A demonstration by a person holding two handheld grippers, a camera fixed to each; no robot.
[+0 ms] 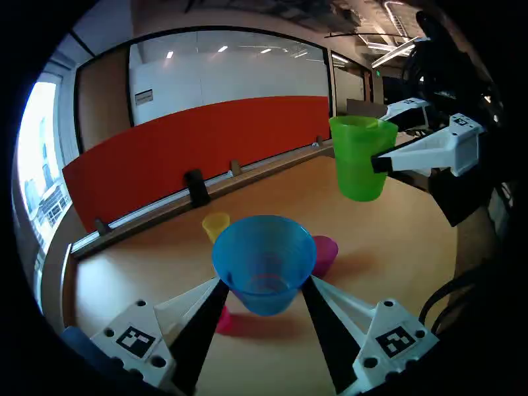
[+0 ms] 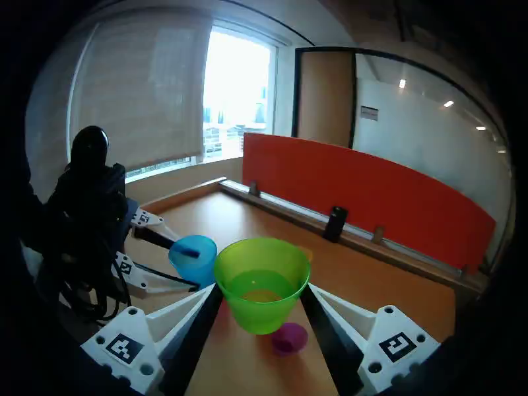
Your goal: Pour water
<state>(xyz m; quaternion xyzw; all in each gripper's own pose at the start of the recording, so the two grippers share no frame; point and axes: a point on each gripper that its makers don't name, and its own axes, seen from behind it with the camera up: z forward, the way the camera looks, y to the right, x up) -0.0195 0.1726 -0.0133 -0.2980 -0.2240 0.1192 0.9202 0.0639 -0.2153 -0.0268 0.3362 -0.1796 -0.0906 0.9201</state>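
In the left gripper view, a bright window (image 1: 36, 165) fills the far left edge. A red divider panel (image 1: 198, 145) runs from there across the back of the wooden worktop (image 1: 396, 264). A small black object (image 1: 196, 187) stands on the rail at its foot. Left of centre a yellow cup (image 1: 215, 226) sits on the worktop. Lower down, a pink object (image 1: 224, 321) peeks out beside the near finger, too hidden to name.

At bottom centre the left tongs (image 1: 264, 287) are closed on a blue cup (image 1: 264, 261), one finger pressed to each side, with the cup upright. Whether it holds water cannot be told. Just behind its right side stands a magenta cup (image 1: 325, 254). In the upper right the right tongs (image 1: 383, 140) grip an upright green cup (image 1: 360, 158), well apart from the blue one.

In the right gripper view, the blue cup (image 2: 193, 259) appears at left of centre between the far pair of fingers. At bottom centre the green cup (image 2: 264, 290) sits clamped between the near fingers. Its bottom shows a yellowish tint, and it cannot be told whether that is liquid. The magenta cup (image 2: 289, 338) stands on the worktop just below and right of it. The red panel stretches away to the right.
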